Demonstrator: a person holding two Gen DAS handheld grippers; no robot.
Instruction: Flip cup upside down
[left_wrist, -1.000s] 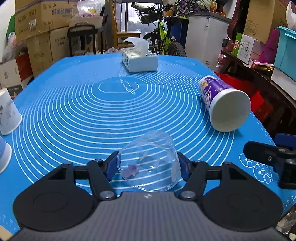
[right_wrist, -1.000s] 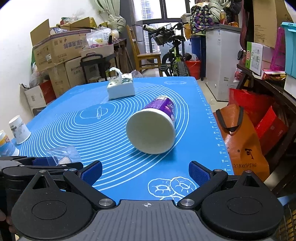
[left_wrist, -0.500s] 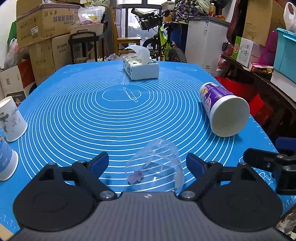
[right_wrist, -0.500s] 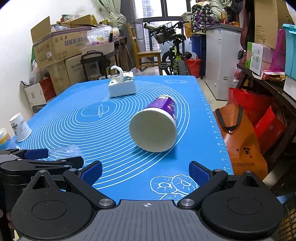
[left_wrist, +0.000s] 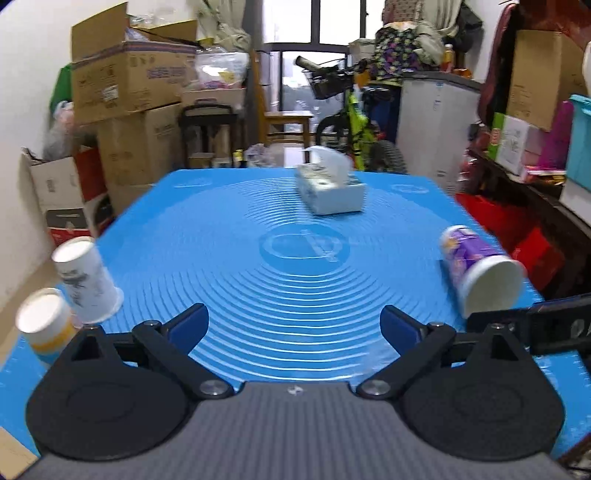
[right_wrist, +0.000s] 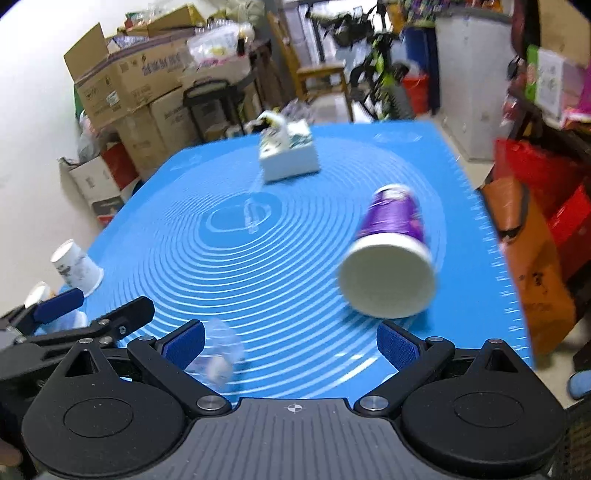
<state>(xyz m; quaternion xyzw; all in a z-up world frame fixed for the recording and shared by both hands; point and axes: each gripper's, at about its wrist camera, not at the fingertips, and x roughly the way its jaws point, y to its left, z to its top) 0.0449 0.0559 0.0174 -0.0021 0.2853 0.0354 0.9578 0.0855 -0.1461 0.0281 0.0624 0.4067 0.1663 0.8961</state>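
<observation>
A clear plastic cup (right_wrist: 216, 352) lies on the blue mat (right_wrist: 295, 280) in the right wrist view, close to the right gripper's left finger; it is blurred and out of the left wrist view. A purple cup (left_wrist: 476, 269) lies on its side at the right, its white end toward me; it also shows in the right wrist view (right_wrist: 389, 258). My left gripper (left_wrist: 293, 326) is open and empty over the mat, and shows at the left of the right wrist view (right_wrist: 96, 306). My right gripper (right_wrist: 290, 341) is open and empty.
Two paper cups (left_wrist: 86, 282) (left_wrist: 44, 325) stand upside down at the mat's left edge. A tissue box (left_wrist: 330, 190) sits at the back of the mat. Cardboard boxes (left_wrist: 129, 85), a bicycle (left_wrist: 354, 122) and shelves surround the table.
My left gripper opened, let go of the clear cup and pulled back and up; the cup left its view. The right gripper moved left, nearer the clear cup.
</observation>
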